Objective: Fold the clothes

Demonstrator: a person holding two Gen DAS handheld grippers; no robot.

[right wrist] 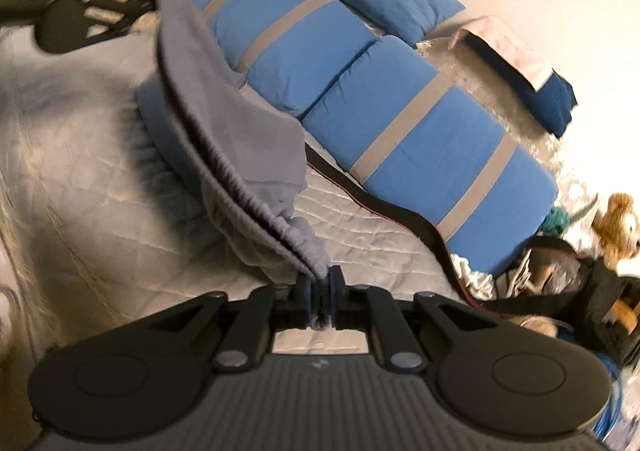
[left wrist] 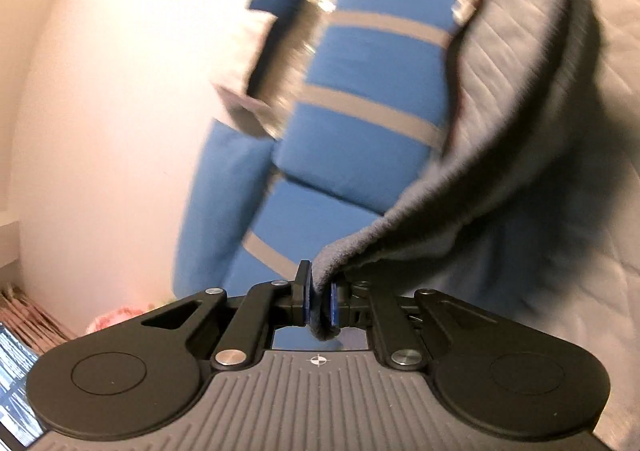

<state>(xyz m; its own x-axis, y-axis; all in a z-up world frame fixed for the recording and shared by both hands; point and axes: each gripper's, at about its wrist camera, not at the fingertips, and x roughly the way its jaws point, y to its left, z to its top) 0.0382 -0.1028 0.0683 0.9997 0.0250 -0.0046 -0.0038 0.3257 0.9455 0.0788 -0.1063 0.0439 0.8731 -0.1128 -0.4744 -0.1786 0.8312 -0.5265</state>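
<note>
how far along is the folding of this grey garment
Early. Done: both grips are made. The left gripper and right gripper are each shut on the elastic edge of the grey garment, which stretches between them above the quilted bed cover. In hand: holding it up, partly off the bed. Left: every fold; no neat fold shows yet.

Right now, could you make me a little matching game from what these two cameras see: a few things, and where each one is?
Things:
1. grey garment
2. blue cushion
3. teddy bear
4. quilted bedspread

Places:
A. far right edge, beside the clutter
B. clamped in both sets of fingers
C. spread beneath everything
D. lying behind the cloth, grey-striped

Pairs: 1-B, 2-D, 3-A, 4-C
</note>
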